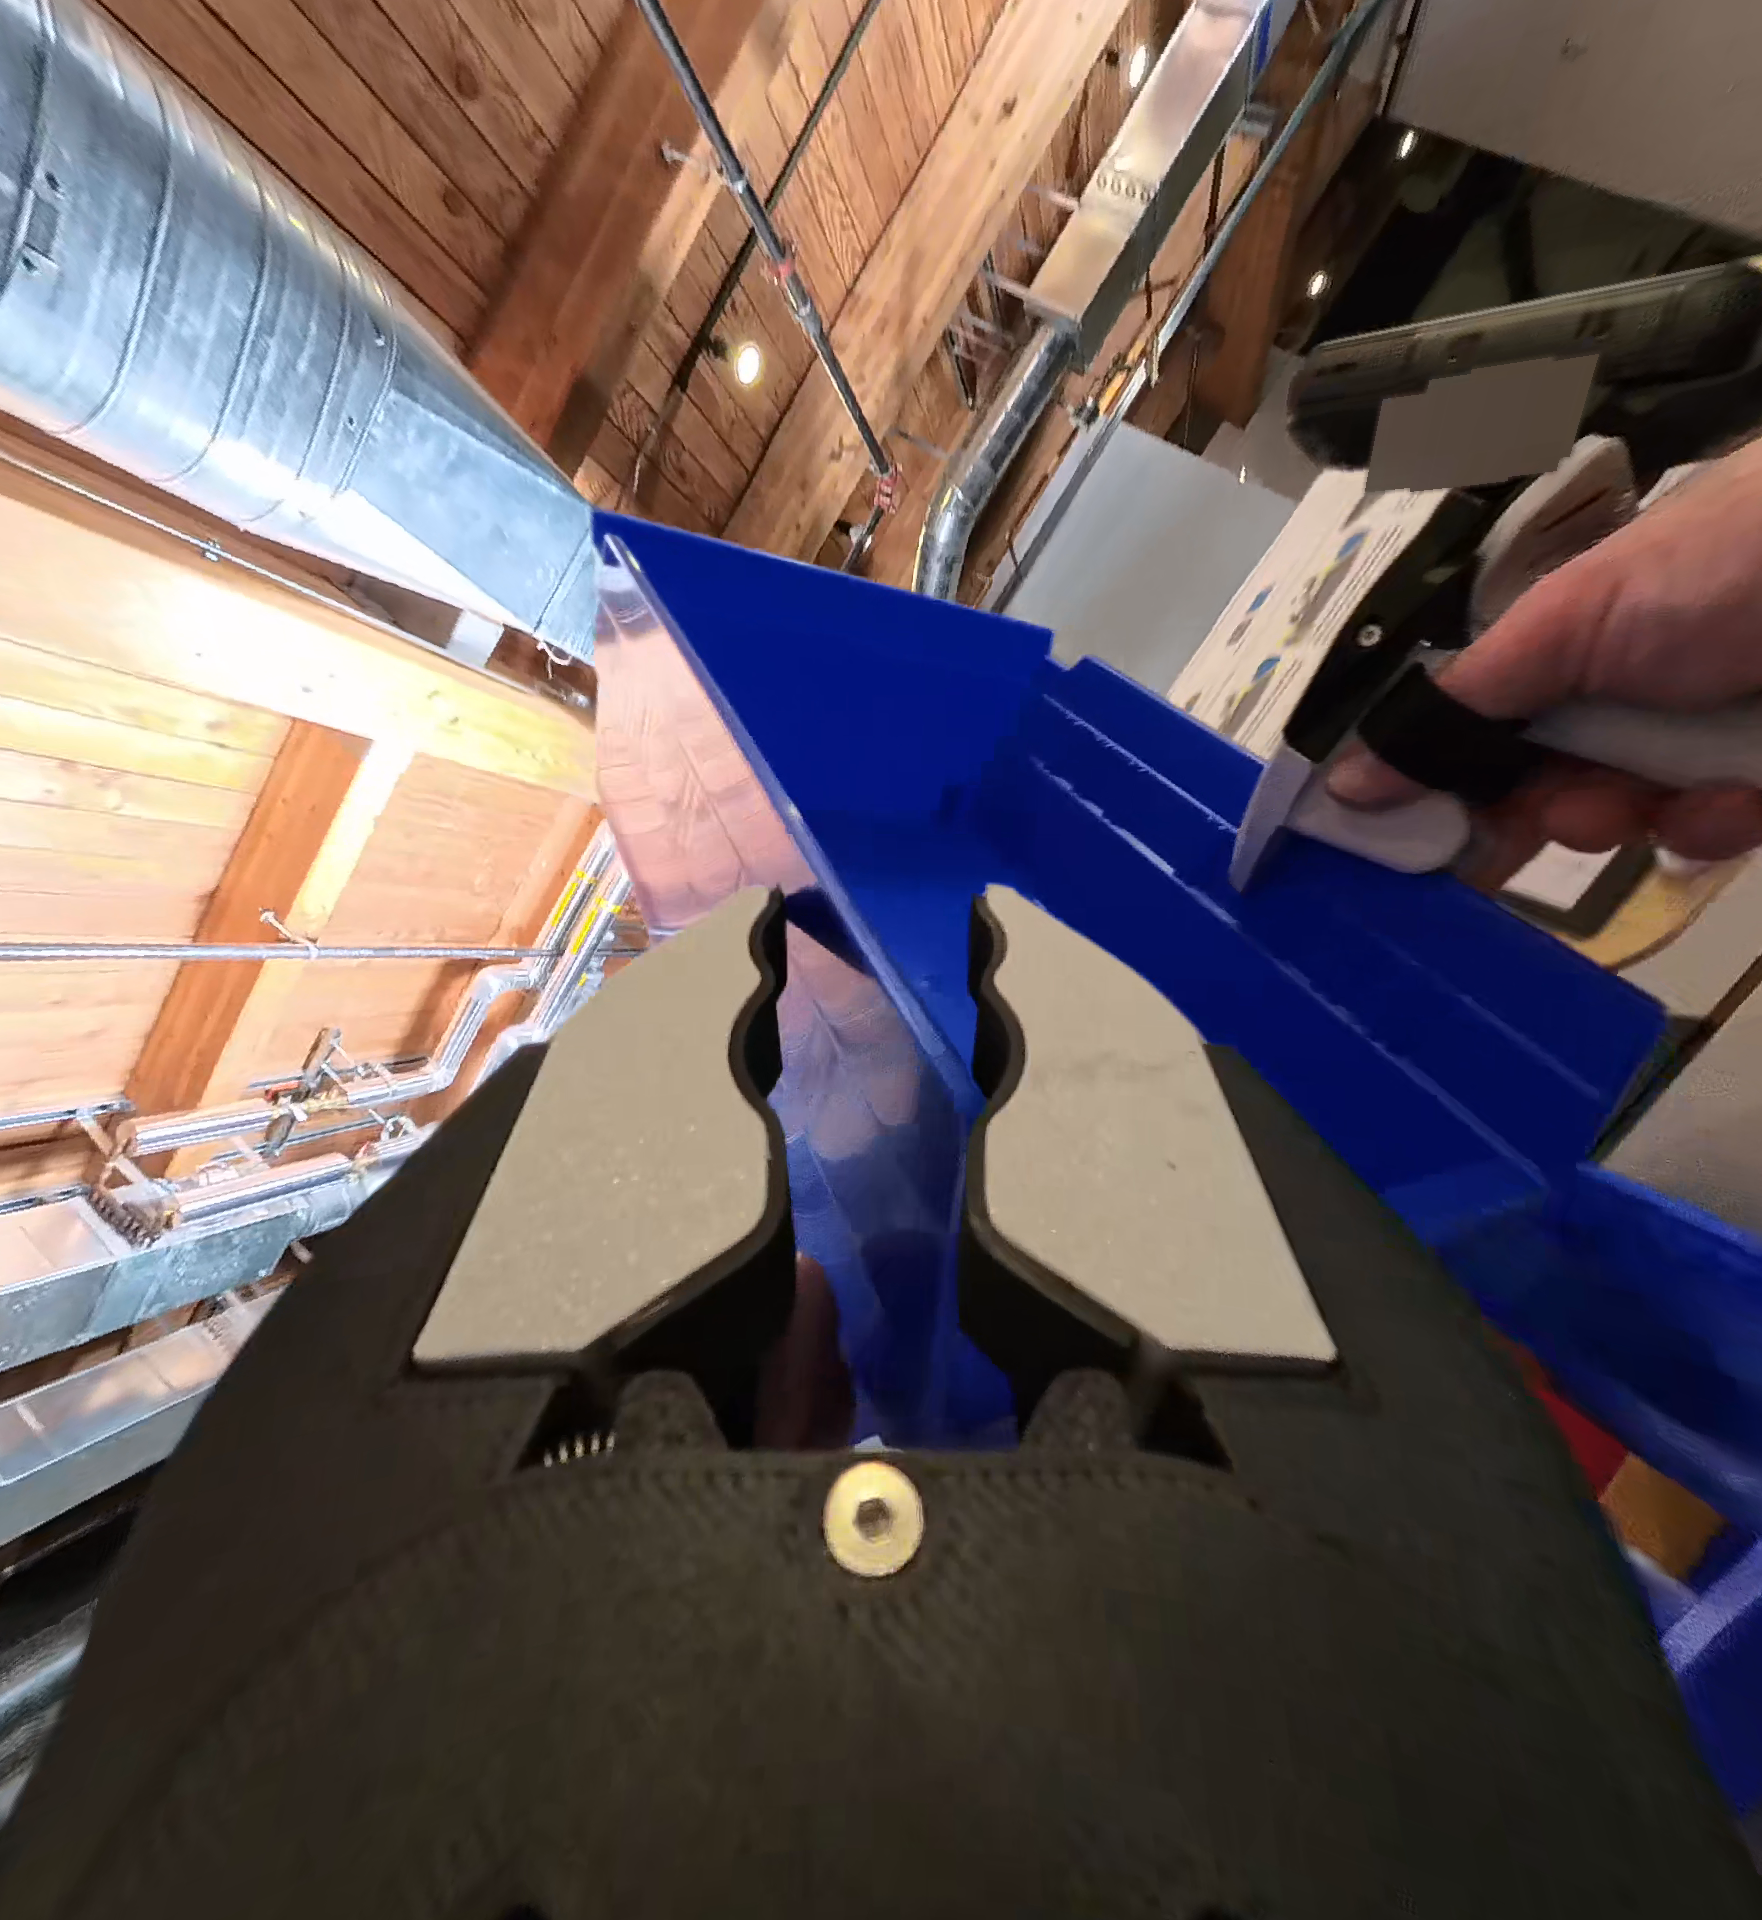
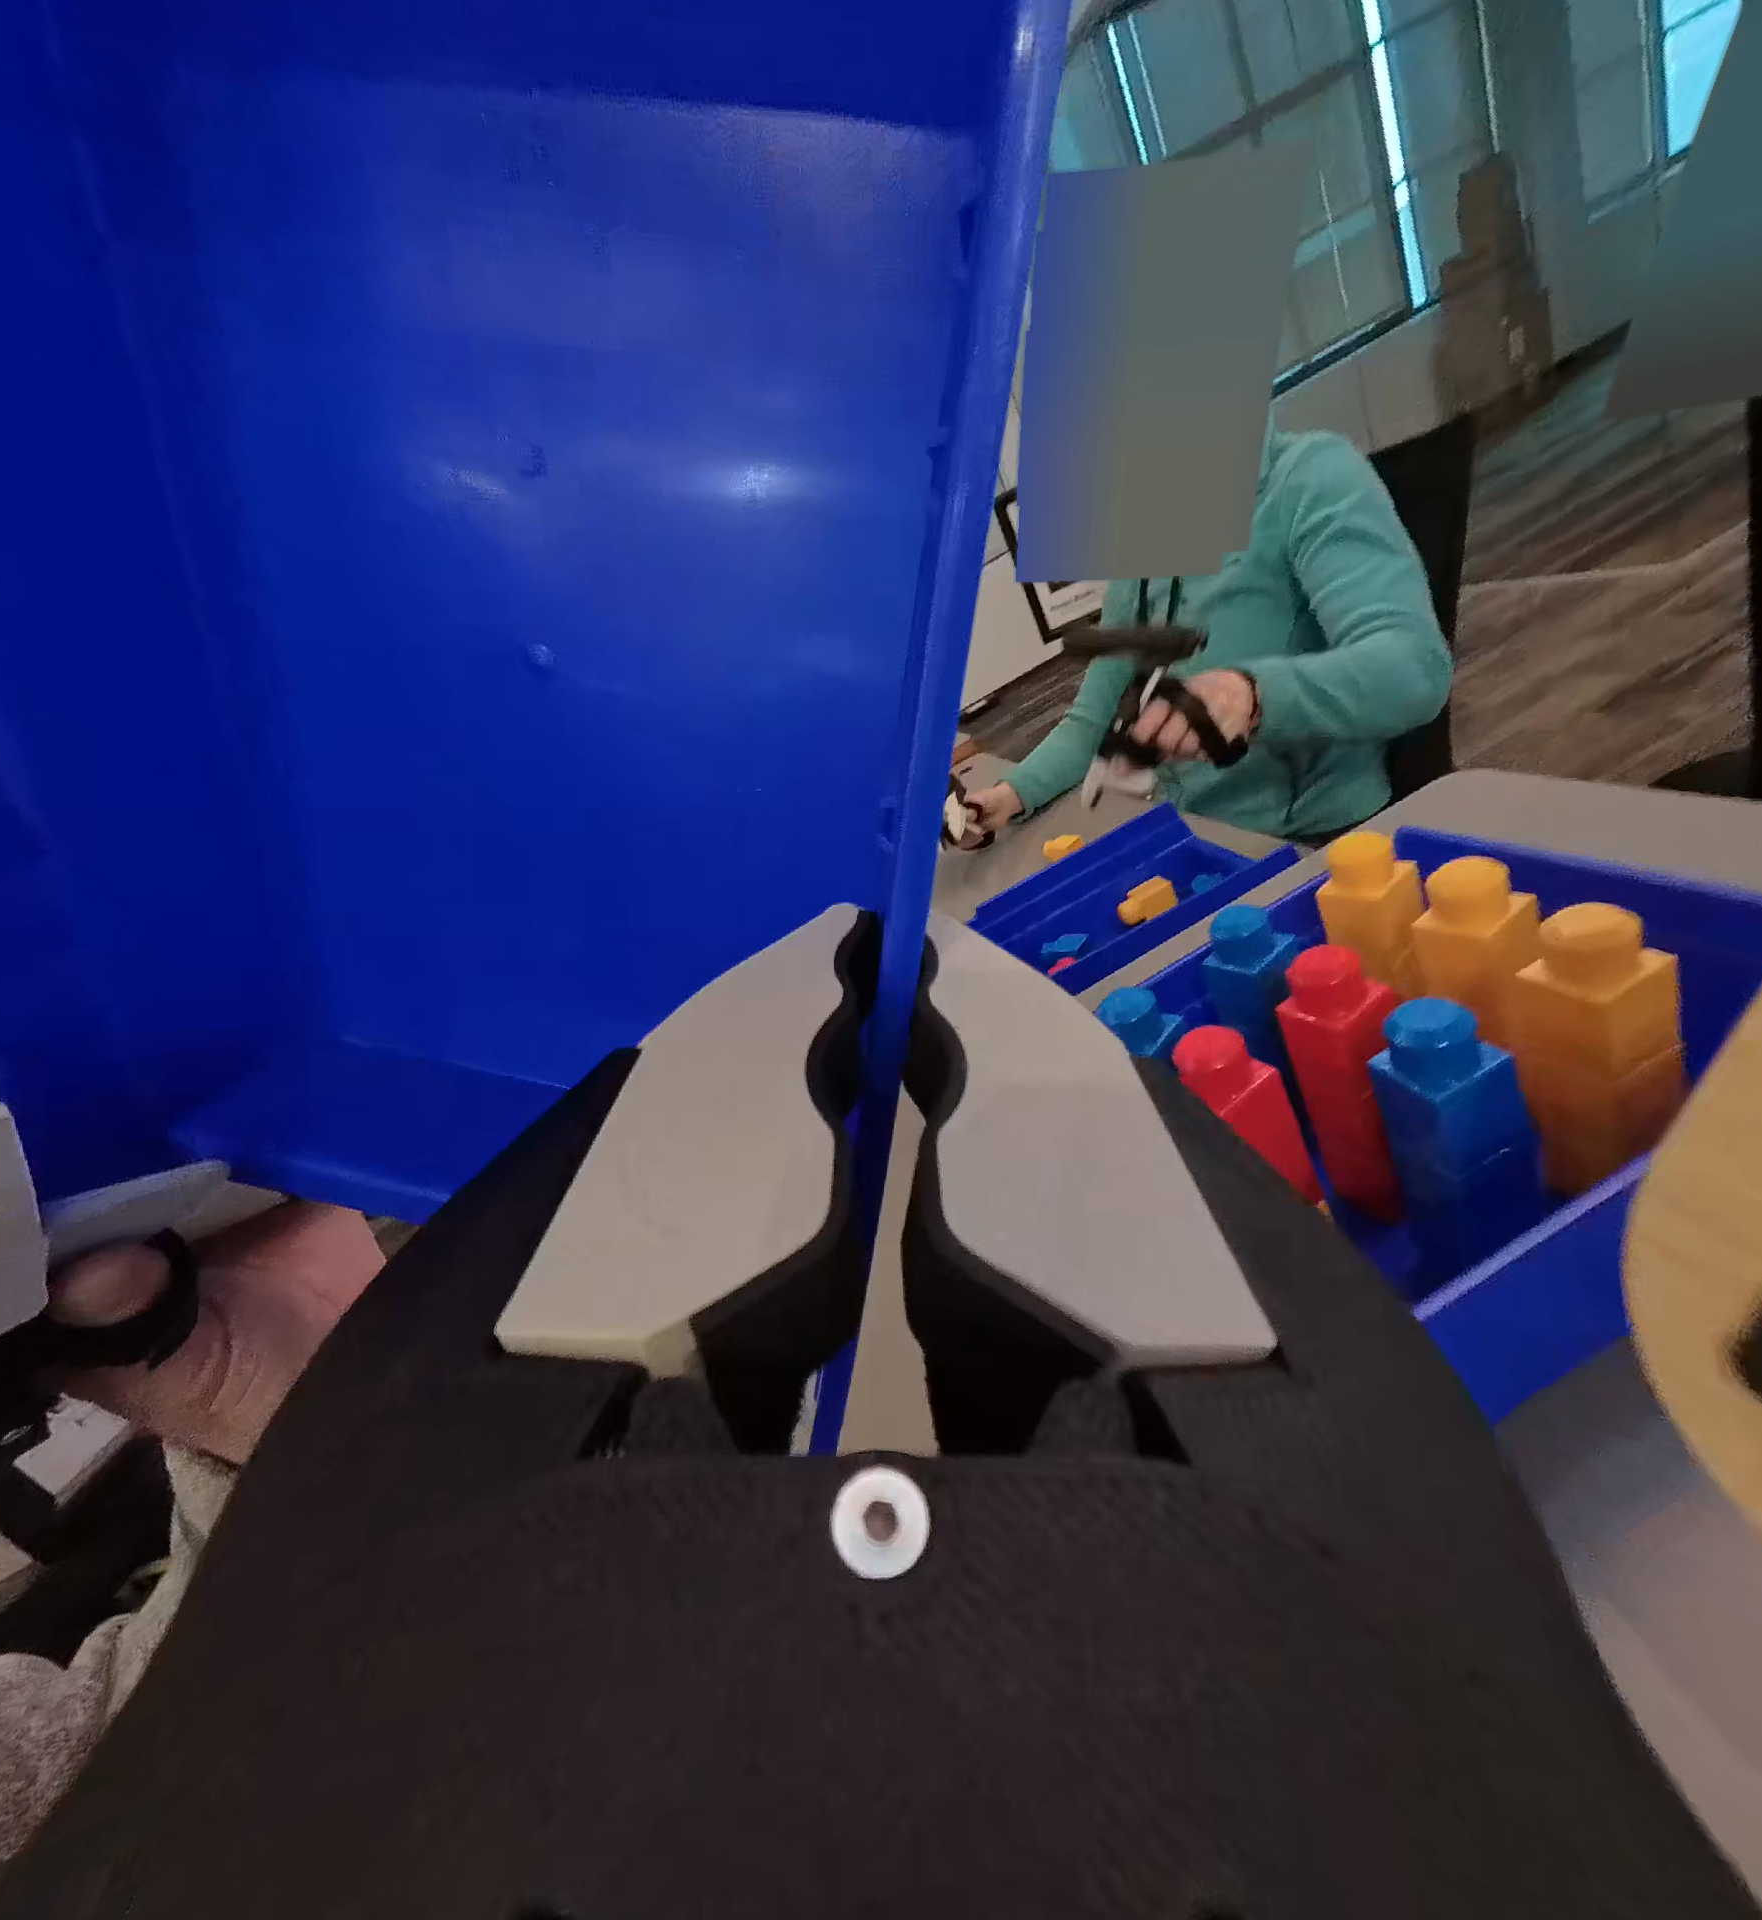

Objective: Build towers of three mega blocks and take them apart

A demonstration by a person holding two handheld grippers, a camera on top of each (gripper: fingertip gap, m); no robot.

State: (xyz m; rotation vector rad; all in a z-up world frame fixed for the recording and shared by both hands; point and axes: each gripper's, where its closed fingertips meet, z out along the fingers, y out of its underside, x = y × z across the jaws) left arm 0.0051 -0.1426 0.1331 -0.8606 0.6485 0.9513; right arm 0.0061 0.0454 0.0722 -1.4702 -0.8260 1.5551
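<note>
A large blue bin is tipped up on edge, and its open inside fills the left of the right wrist view. My right gripper is shut on the bin's thin side wall, with both pads pressed against it. It also shows in the left wrist view, held in a hand at the bin's rim. My left gripper is open. The bin's wall runs slantwise through the gap between its fingers, which do not clamp it. Towers of orange, red and blue mega blocks stand in a second blue bin.
A third blue tray with loose blocks lies farther back on the grey table. A person in a teal top works there with grippers. A tan board is close at the right. The left wrist view looks up at a wooden ceiling and a metal duct. My hands' fingertips stand some 20 cm from each other.
</note>
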